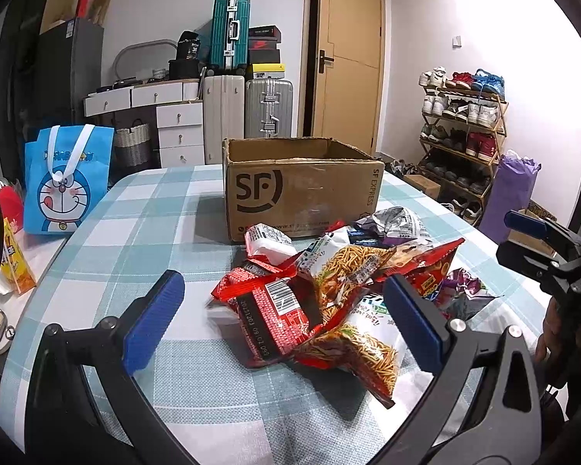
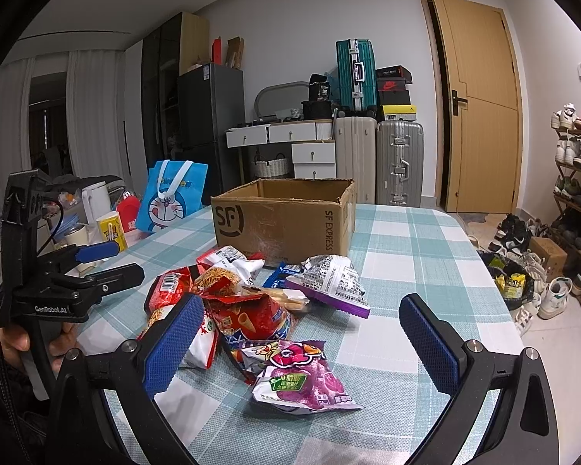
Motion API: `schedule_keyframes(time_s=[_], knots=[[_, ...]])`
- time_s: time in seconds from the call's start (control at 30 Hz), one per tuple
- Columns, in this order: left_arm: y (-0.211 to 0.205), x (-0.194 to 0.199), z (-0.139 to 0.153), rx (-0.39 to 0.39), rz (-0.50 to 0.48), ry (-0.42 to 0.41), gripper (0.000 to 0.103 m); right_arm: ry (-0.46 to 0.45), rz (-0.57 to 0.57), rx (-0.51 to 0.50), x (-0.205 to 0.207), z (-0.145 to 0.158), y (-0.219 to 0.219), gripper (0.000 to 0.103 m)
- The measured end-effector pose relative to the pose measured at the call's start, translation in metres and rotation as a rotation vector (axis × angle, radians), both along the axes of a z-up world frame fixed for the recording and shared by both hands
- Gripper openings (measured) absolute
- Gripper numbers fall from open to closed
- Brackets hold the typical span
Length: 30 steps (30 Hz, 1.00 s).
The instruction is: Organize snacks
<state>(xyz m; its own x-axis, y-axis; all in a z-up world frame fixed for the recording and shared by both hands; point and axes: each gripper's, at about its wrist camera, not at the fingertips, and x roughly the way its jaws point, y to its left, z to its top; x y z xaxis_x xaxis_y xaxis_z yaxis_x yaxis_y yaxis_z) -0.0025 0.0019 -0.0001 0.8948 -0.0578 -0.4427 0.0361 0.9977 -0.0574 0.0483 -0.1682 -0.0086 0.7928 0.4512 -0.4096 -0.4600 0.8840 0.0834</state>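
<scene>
Fingers (image 1: 153, 319) of the left gripper (image 1: 282, 321) are spread wide with nothing held, framing a red packet (image 1: 281, 319) in the snack pile (image 1: 341, 283) on the checked worktop (image 1: 143, 232). Those of the right gripper (image 2: 302, 345) gape equally, empty, over a purple packet (image 2: 306, 378). Behind the pile stands an open box (image 1: 298, 190). Only the left view shows the red packet's barcode side; only the right view shows the box's bare inner wall, a kettle (image 2: 96, 201) and a hand (image 2: 17, 339) gripping the left handle. A blue bag (image 1: 67, 180) stands left of the box.
</scene>
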Motion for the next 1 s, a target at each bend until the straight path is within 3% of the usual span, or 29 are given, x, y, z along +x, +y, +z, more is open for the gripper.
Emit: schedule_keyframes(time_s=[0.27,0.53,0.77,1.0], knots=[[0.006,0.004,0.001,-0.076,-0.043,0.035,0.102,0.042,-0.037,-0.028,0.01,-0.003,-0.001,0.103],[-0.011,0.006,-0.001,-0.019,-0.122,0.08,0.102,0.127,-0.026,-0.088,0.017,-0.005,0.0,0.103],[-0.029,0.014,-0.013,0.042,-0.192,0.15,0.102,0.257,0.003,-0.103,0.027,-0.025,0.0,0.103],[-0.033,0.036,-0.028,0.002,-0.242,0.245,0.102,0.357,0.056,-0.099,0.038,-0.041,0.003,0.096]])
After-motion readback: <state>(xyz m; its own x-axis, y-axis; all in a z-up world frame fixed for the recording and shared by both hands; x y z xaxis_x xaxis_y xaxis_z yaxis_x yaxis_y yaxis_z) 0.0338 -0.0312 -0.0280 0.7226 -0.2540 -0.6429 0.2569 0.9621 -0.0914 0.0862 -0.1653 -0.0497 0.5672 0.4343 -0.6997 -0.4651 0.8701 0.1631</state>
